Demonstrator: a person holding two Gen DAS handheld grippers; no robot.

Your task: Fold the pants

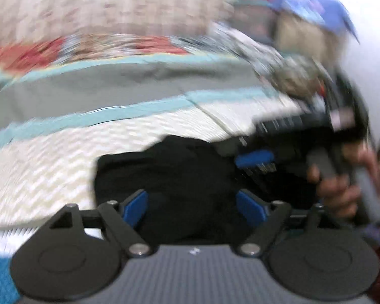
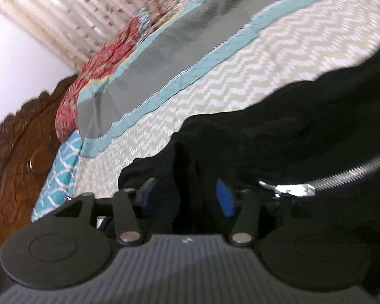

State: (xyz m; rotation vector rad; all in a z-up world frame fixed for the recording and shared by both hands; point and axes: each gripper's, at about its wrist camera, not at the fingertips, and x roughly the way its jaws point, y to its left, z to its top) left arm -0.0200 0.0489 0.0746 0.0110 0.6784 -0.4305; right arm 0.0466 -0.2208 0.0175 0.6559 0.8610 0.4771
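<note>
Pants point(image 1: 169, 174), black and bunched into a thick heap, lie on the bed point(image 1: 50, 167), on its cream zigzag cover. In the left wrist view the heap sits straight ahead of the left gripper point(image 1: 192, 207); its jaws stand wide apart, the blue pads point(image 1: 136, 209) on either side with dark cloth showing in the gap and beyond it, and neither pad presses on the fabric as far as the blur allows. The right gripper point(image 1: 255, 162) comes in from the right over the same heap, held by a hand point(image 1: 337, 190).

In the right wrist view the pants point(image 2: 278, 131) fill the middle and right, a fold of black cloth rising between the right gripper's point(image 2: 187, 200) parted jaws. The pads look clear of it, so the jaws are open, though the dark cloth makes contact hard to judge.

Beyond the heap run teal and grey bands of the quilt point(image 2: 164, 58), then a red floral border. A carved wooden headboard point(image 2: 20, 147) stands at the left, a pale curtain point(image 2: 71, 7) behind.
</note>
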